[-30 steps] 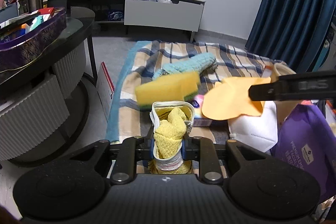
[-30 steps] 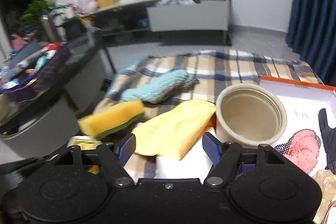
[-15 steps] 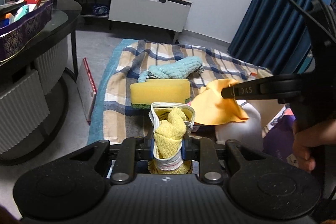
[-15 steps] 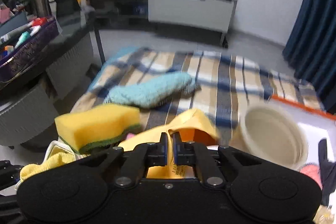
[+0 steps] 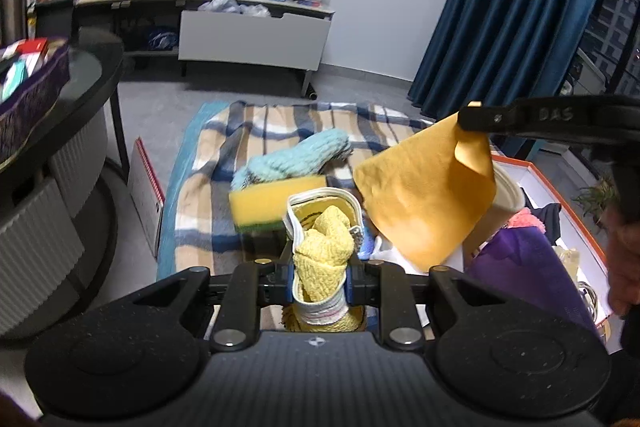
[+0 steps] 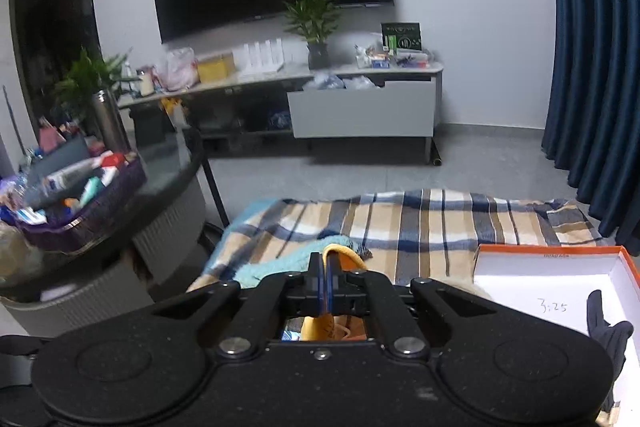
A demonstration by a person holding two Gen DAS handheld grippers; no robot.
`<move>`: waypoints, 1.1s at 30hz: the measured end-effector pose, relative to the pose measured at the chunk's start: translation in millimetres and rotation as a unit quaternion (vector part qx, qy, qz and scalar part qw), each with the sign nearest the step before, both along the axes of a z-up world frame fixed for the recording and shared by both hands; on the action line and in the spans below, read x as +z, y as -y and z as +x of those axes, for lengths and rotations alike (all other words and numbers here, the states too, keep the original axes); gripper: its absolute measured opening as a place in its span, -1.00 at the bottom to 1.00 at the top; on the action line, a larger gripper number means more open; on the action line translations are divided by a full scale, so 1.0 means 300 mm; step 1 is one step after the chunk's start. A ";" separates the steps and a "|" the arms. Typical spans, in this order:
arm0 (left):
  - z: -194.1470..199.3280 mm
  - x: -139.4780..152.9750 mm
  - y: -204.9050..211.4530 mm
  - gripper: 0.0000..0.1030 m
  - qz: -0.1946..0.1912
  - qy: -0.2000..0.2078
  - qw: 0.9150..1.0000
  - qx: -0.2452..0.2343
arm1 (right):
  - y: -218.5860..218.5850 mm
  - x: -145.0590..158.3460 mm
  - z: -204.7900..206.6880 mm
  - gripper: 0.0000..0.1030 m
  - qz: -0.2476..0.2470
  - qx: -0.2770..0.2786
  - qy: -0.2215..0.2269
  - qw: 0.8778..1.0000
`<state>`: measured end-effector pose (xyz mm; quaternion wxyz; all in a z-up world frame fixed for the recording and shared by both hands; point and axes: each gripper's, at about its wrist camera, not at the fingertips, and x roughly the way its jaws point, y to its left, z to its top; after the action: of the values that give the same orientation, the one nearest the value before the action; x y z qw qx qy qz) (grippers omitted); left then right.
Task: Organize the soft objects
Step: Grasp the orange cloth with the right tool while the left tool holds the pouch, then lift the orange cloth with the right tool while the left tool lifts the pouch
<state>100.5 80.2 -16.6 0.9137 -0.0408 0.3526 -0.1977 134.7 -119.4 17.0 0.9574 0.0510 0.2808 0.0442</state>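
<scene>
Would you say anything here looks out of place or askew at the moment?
Nothing looks damaged or spilled. The orange cloth dangles crumpled from the right gripper, and the left gripper squeezes a pouch with a yellow cloth bulging out.

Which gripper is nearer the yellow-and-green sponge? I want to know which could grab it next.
Left. The left gripper, shut on a yellow towel bundle, sits just beside the sponge; the right gripper holds an orange cloth up, farther off.
</scene>
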 end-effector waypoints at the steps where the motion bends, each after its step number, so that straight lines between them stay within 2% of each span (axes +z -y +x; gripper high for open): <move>1: -0.002 0.006 0.008 -0.55 0.003 0.004 1.000 -0.003 | 0.010 0.016 -0.010 -0.97 0.007 0.004 0.005 1.000; 6: -0.002 0.015 0.041 -0.55 0.008 0.011 1.000 -0.013 | 0.041 0.057 -0.048 -0.97 0.013 0.015 0.013 1.000; 10: -0.008 0.006 0.054 -0.55 0.018 0.013 1.000 -0.007 | 0.032 0.018 -0.064 -0.97 0.036 0.060 -0.037 0.997; 13: -0.019 0.000 0.045 -0.55 0.020 0.012 1.000 0.003 | -0.011 -0.035 -0.070 -0.91 -0.002 0.079 -0.073 0.994; 15: -0.023 -0.004 0.039 -0.55 0.020 0.007 1.000 0.011 | -0.030 -0.068 -0.065 -0.63 -0.021 0.081 -0.096 0.992; 17: -0.030 -0.005 0.032 -0.55 0.022 0.006 1.000 0.017 | -0.041 -0.095 -0.058 0.35 -0.019 0.084 -0.113 0.990; 18: -0.033 -0.005 0.029 -0.55 0.022 0.006 1.000 0.020 | -0.048 -0.106 -0.053 0.52 -0.018 0.088 -0.117 0.989; 22: -0.035 -0.009 0.025 -0.54 0.019 0.002 0.999 0.030 | -0.106 -0.144 -0.030 0.60 -0.068 0.092 -0.134 0.984; 28: -0.043 -0.021 0.018 -0.54 0.017 -0.005 0.999 0.047 | -0.185 -0.234 0.053 0.62 -0.136 0.102 -0.169 0.971; 30: -0.043 -0.028 0.007 -0.54 0.015 -0.009 0.998 0.056 | -0.210 -0.267 0.060 0.54 -0.164 0.104 -0.166 0.967; 32: -0.044 -0.033 -0.002 -0.55 0.012 -0.013 0.998 0.064 | -0.211 -0.282 0.057 -0.47 -0.174 0.101 -0.163 0.966; 33: -0.047 -0.031 -0.005 -0.55 0.012 -0.013 0.998 0.067 | -0.202 -0.272 0.051 -0.54 -0.168 0.098 -0.155 0.969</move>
<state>86.3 81.9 -26.0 0.9208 -0.0564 0.3630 -0.1313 150.1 -58.8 -64.8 0.8879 -0.1322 0.4329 0.0820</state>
